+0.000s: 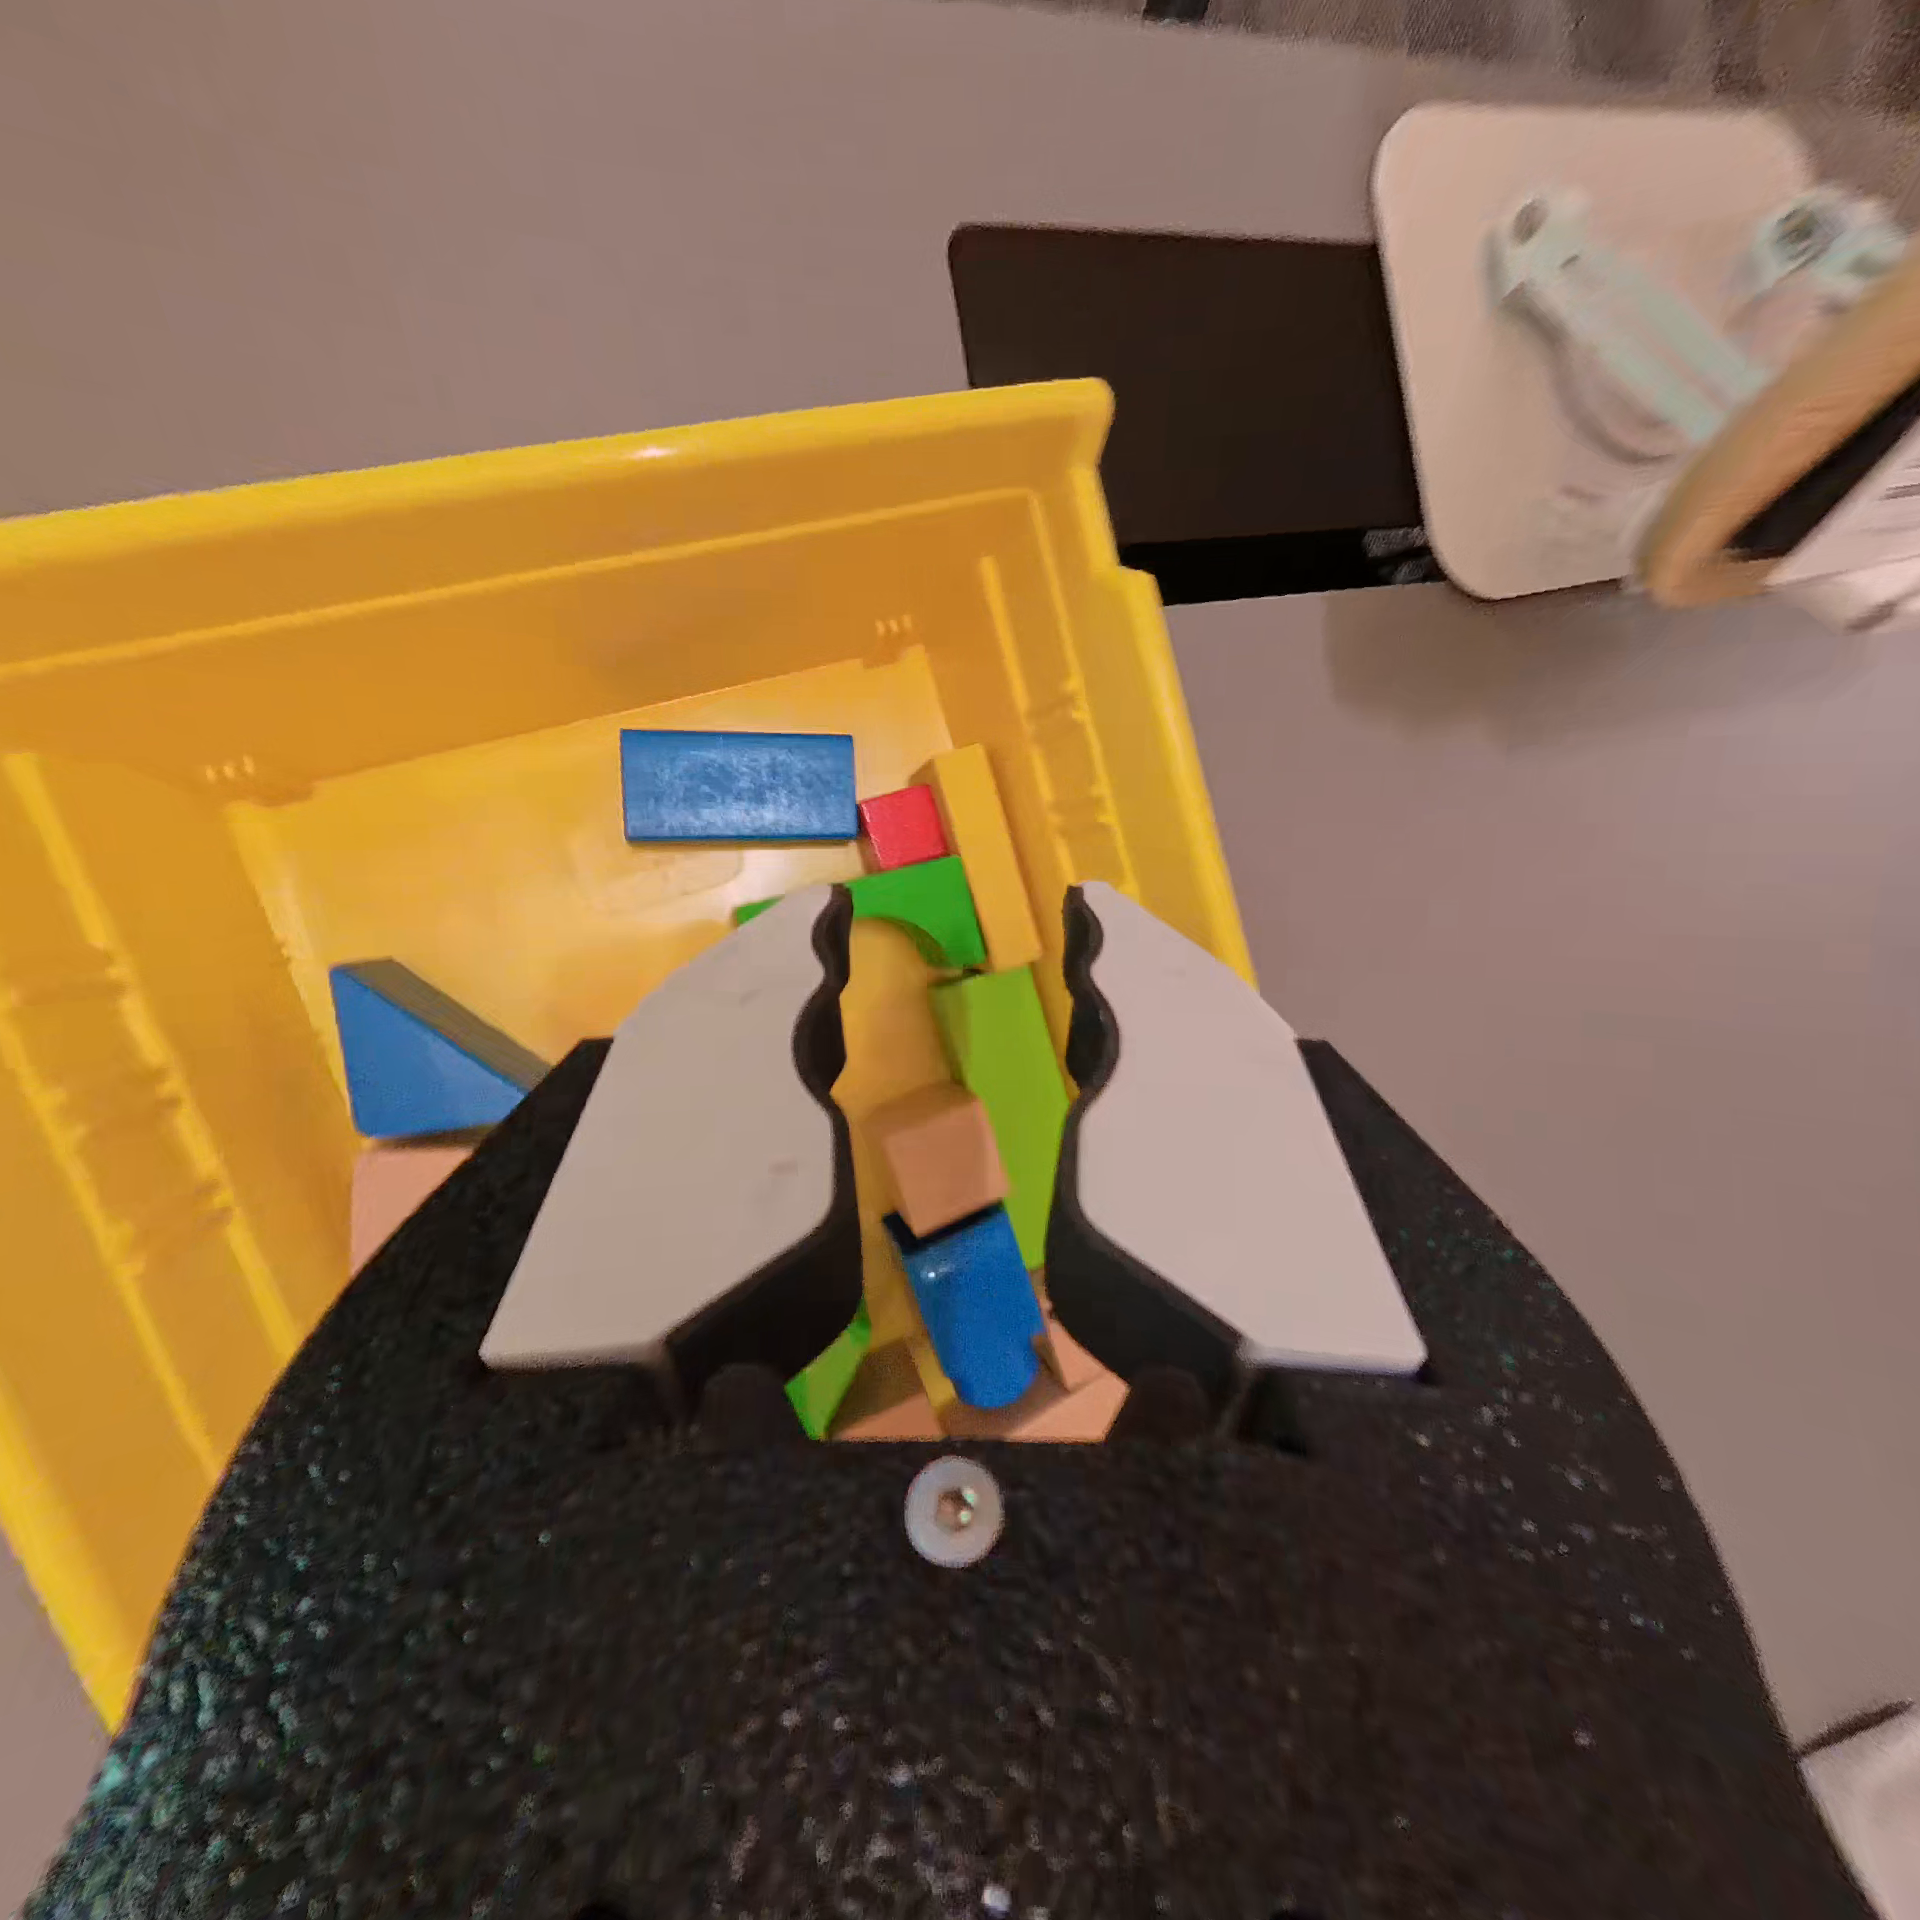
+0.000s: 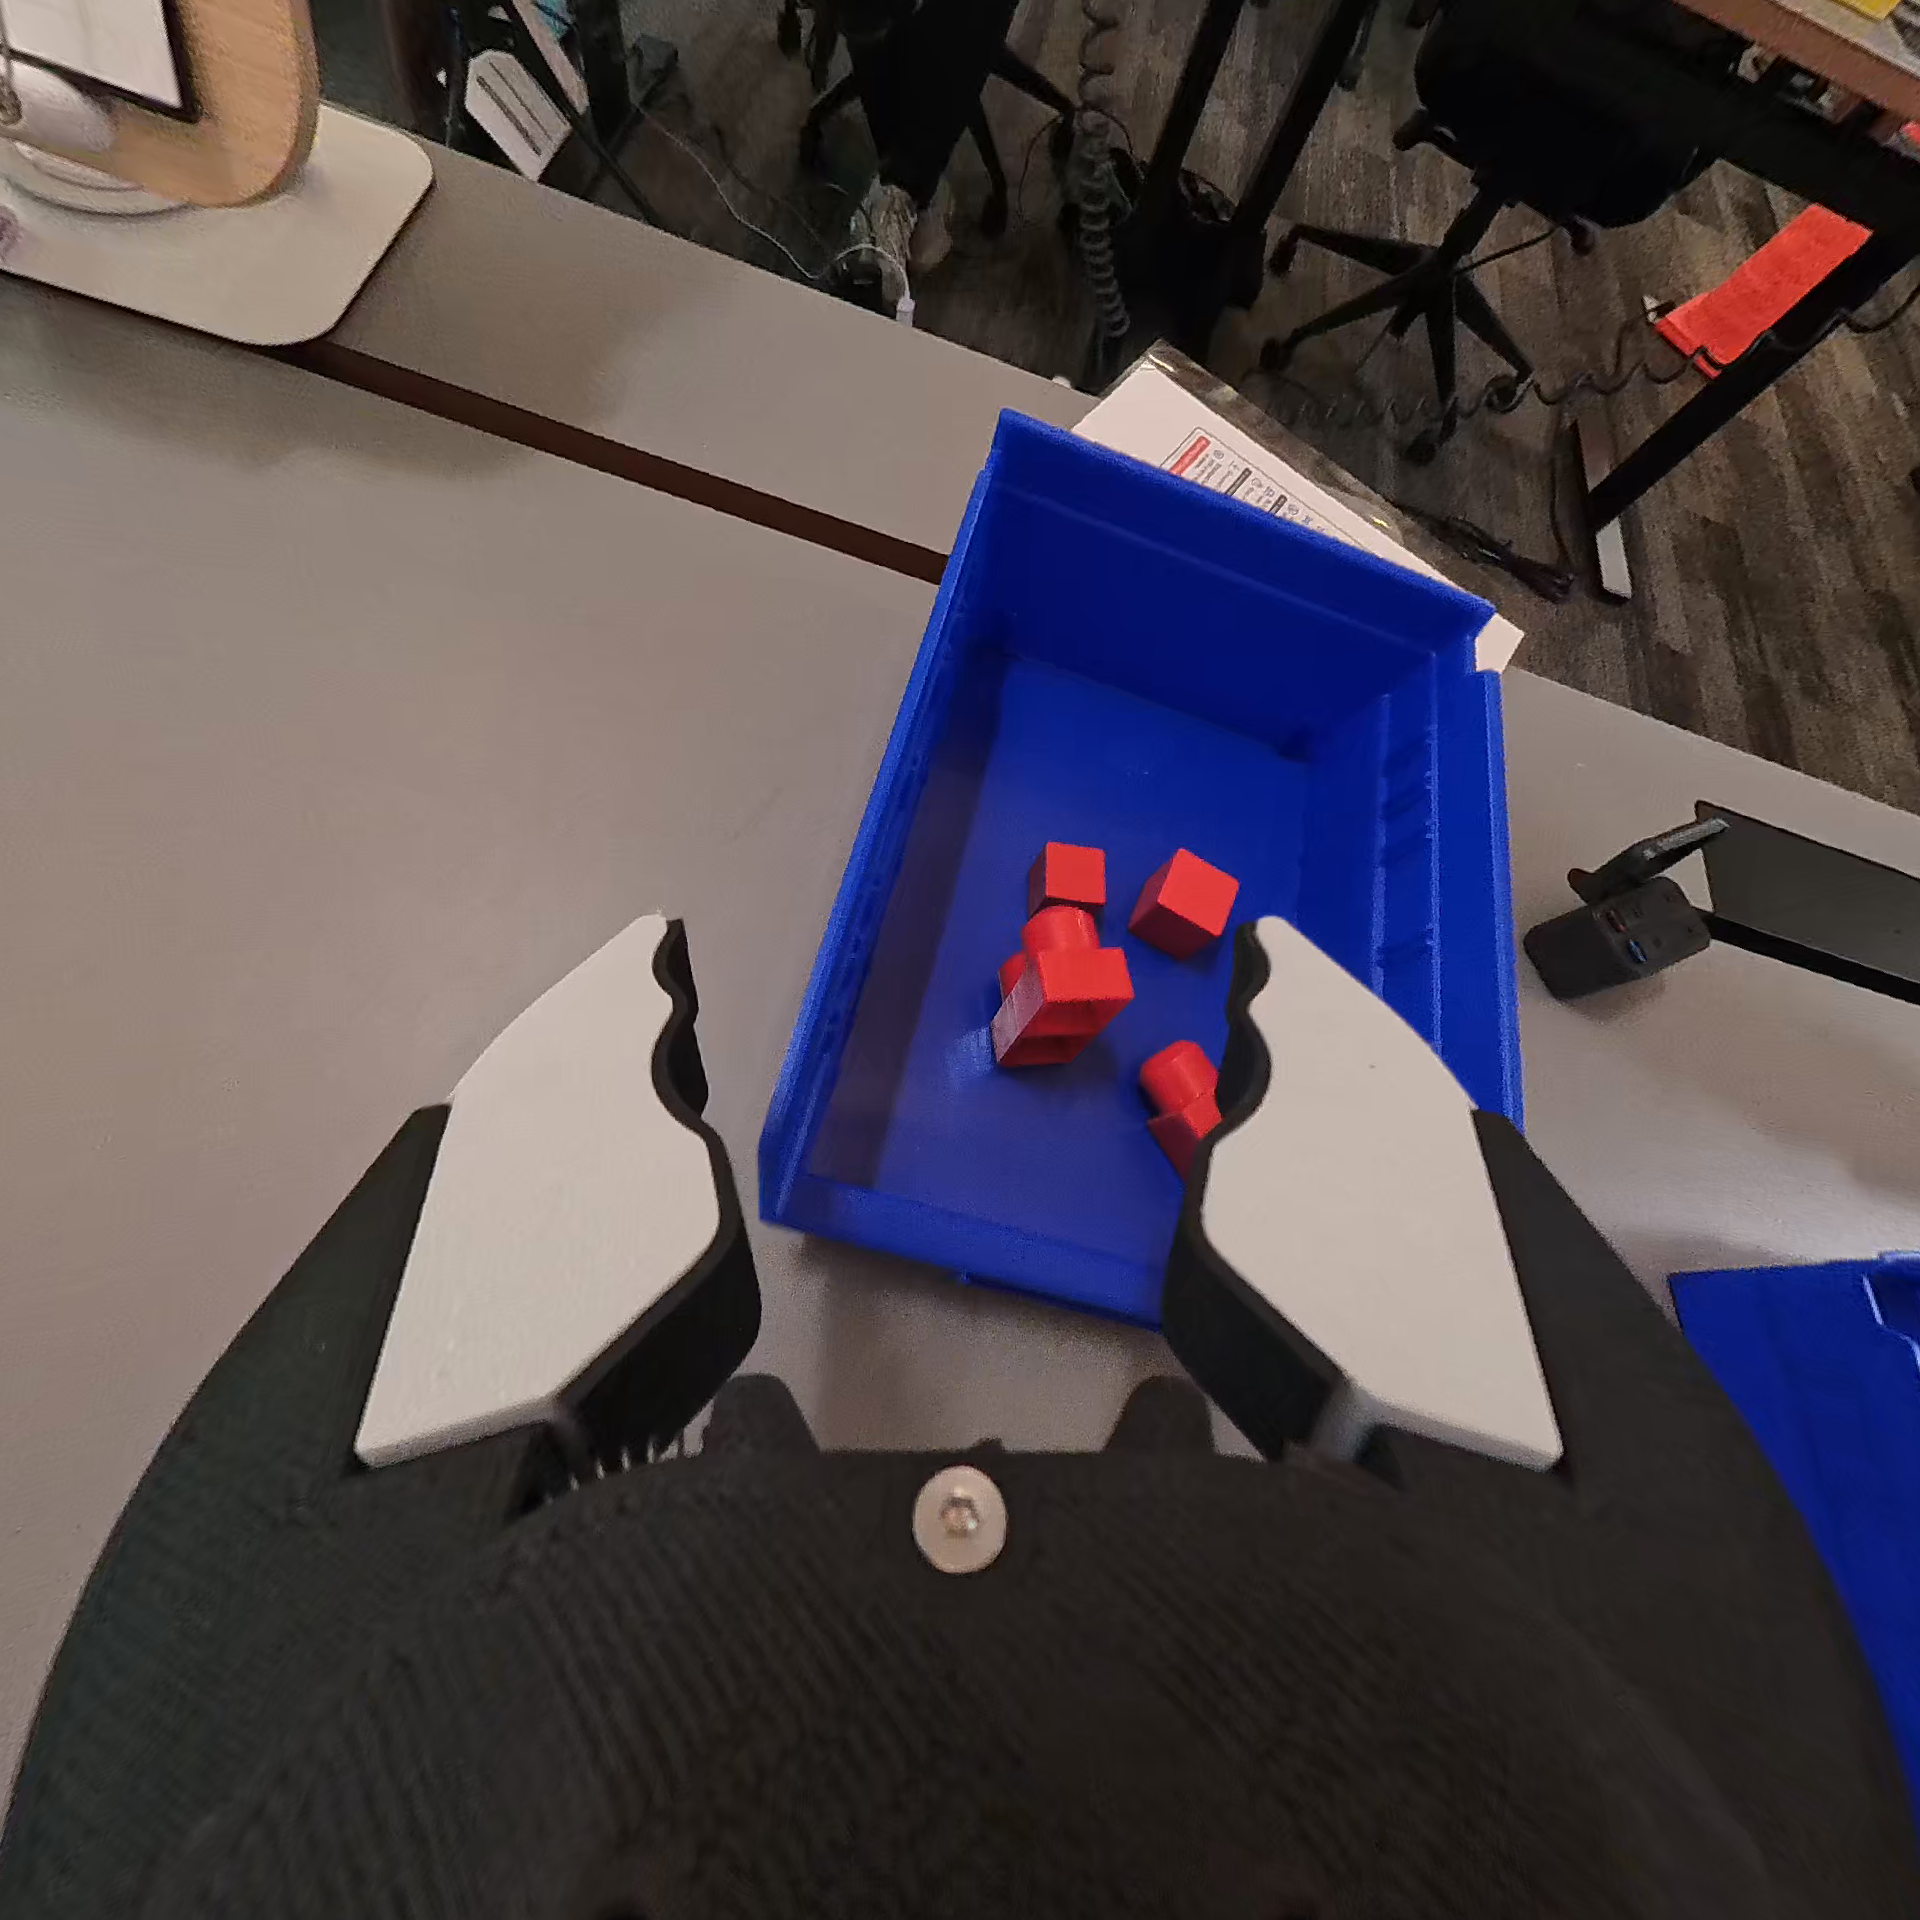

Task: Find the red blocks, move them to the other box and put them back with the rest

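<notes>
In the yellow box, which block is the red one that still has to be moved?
The small red cube near the far right corner of the yellow box, wedged between the flat blue block and the long yellow block. No other block visible there is red.

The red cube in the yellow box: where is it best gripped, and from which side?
Probably from above, jaws on the far and near faces of the red cube. A blue plank touches its left, a yellow bar its right, and the green arch crowds the near side.
</notes>
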`<state>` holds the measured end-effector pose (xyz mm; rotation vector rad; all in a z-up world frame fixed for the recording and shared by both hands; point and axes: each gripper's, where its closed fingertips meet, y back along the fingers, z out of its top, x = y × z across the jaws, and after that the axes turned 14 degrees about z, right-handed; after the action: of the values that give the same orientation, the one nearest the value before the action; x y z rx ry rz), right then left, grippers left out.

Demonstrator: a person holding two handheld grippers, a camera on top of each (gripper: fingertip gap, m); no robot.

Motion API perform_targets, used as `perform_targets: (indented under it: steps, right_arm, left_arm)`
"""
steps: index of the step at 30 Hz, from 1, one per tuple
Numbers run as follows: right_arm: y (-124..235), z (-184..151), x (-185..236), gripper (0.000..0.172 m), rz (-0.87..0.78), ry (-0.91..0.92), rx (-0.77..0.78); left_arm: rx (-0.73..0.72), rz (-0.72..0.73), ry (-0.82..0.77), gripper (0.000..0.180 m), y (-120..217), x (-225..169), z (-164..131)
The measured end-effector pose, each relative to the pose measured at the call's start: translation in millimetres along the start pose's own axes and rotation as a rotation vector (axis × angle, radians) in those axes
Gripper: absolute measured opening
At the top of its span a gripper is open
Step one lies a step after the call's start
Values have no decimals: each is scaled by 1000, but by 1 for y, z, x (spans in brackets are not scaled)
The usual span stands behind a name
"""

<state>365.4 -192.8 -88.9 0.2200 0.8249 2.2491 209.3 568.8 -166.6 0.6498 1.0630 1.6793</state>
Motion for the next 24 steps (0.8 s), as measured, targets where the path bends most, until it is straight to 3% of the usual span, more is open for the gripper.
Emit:
perform_targets:
  steps: [5, 12, 24]
  right_arm:
    - [13, -11, 6, 98, -25, 26, 28]
    - [21, -26, 7, 98, -49, 29, 39]
    - [23, -39, 1, 97, -61, 7, 38]
  left_arm:
    - [49, 56, -266, 32, -40, 8, 8]
    - [-29, 88, -769, 30, -56, 1, 6]
    - [-7, 66, -893, 30, -77, 10, -8]
